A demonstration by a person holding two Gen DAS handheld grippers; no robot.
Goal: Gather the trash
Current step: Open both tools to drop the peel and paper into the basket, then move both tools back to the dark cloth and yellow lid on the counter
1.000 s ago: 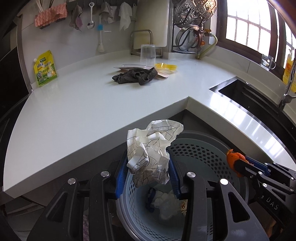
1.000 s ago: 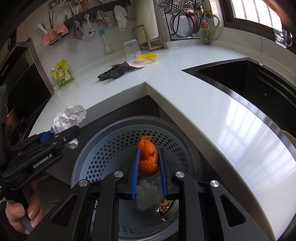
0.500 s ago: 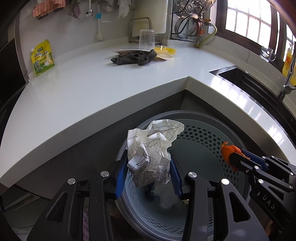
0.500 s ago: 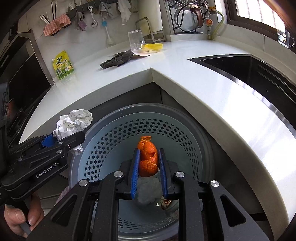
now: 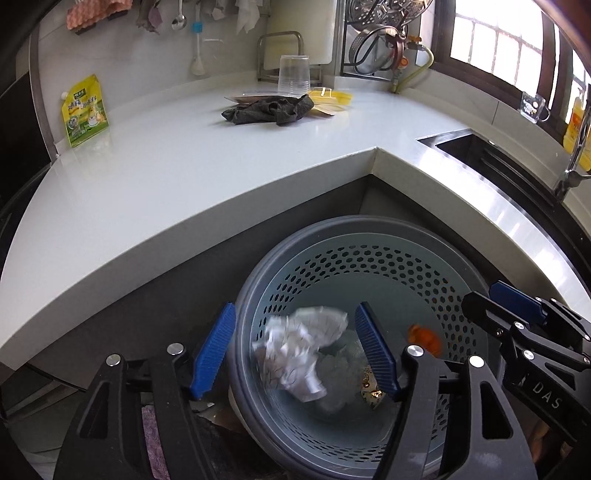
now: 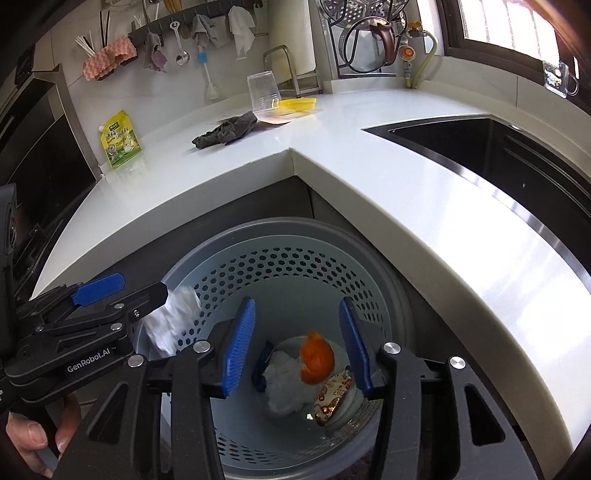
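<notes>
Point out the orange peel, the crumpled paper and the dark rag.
orange peel (image 6: pixel 316 356), right wrist view, its middle.
crumpled paper (image 5: pixel 295 352), left wrist view, its blurred middle.
dark rag (image 5: pixel 267 110), left wrist view, its folds.

A home kitchen — a white corner table (image 6: pixel 388 184) with a built-in sink (image 6: pixel 517 155), utensils and cloths on a wall rail (image 6: pixel 177 22), a dish rack (image 6: pixel 369 44) by the window — all beyond the grippers.
</notes>
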